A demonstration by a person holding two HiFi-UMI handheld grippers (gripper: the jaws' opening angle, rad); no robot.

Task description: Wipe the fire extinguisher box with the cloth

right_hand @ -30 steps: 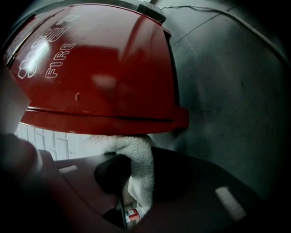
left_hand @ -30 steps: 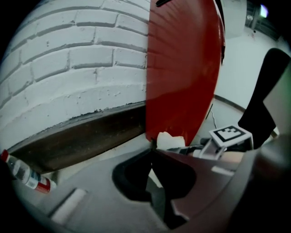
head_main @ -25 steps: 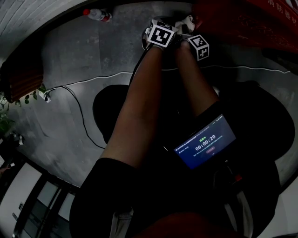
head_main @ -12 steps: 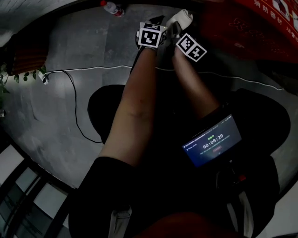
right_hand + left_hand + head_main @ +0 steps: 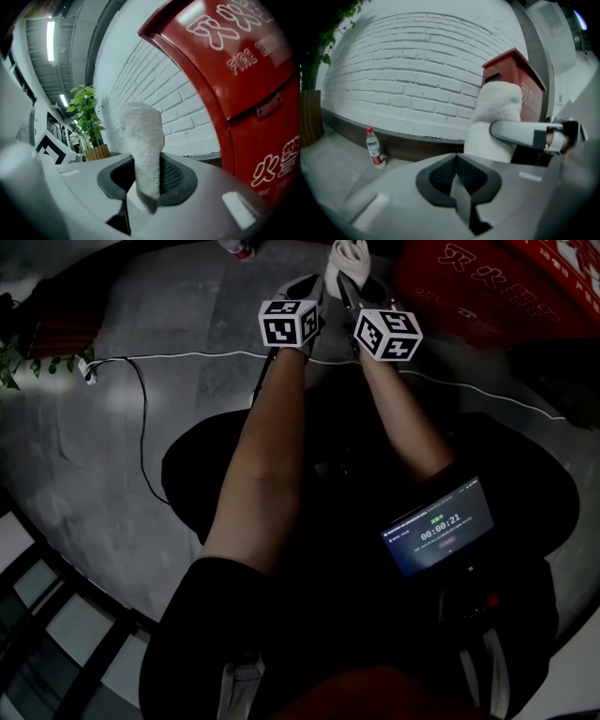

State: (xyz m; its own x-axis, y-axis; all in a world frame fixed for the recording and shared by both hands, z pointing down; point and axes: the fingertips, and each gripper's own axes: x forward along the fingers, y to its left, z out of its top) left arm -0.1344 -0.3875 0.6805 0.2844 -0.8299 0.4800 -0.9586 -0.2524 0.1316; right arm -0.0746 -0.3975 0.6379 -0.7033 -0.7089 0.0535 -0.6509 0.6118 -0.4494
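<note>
A white cloth [image 5: 143, 145] stands rolled between the jaws of my right gripper [image 5: 145, 180], which is shut on it. The same cloth [image 5: 348, 253] shows at the top of the head view and, in the left gripper view, as a white roll [image 5: 494, 115] beside the right gripper's finger [image 5: 515, 132]. The red fire extinguisher box [image 5: 234, 84] fills the right side of the right gripper view, close to the cloth; its top [image 5: 497, 287] shows at the head view's upper right. My left gripper [image 5: 457, 176] is shut and holds nothing. It sits just left of the right gripper [image 5: 347, 282].
A white brick wall [image 5: 408, 84] runs behind the box. A plastic water bottle [image 5: 375, 147] stands on the floor by the wall. A white cable [image 5: 169, 357] crosses the grey floor. A potted plant [image 5: 86, 112] stands at the left. A phone [image 5: 439, 526] with a timer rests on the person's lap.
Both grippers have swung upward in the head view, and the cloth has come closer to the red box. The box now fills more of the upper right.
</note>
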